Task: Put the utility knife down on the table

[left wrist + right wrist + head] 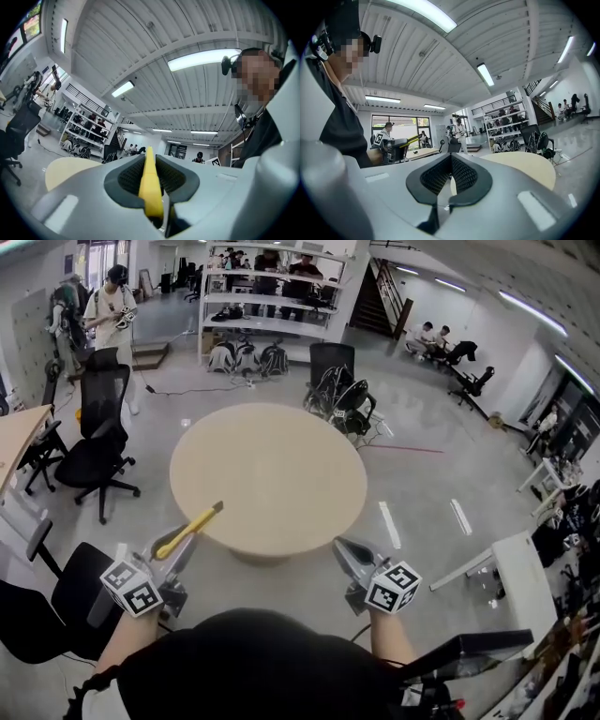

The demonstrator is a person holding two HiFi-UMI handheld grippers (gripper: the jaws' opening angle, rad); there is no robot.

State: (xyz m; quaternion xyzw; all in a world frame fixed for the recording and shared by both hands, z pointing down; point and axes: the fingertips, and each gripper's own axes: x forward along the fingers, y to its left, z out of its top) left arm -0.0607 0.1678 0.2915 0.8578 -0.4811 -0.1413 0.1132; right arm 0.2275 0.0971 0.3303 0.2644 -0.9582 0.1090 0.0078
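The yellow utility knife (191,528) sticks out forward from my left gripper (186,546), which is shut on its handle just short of the near edge of the round beige table (267,479). In the left gripper view the knife (150,183) is pinched upright between the dark pads, with the table (63,169) low at the left. My right gripper (343,549) hovers by the table's near right edge, shut with nothing in it. In the right gripper view its tips (451,157) meet, the table (525,169) lies ahead, and the left gripper with the knife (411,139) shows at the left.
Black office chairs (98,442) stand left of the table and another (333,367) behind it. A wooden desk (19,437) is at the far left and a white desk (520,577) at the right. A person (112,310) stands far back left; others stand by shelves (272,296).
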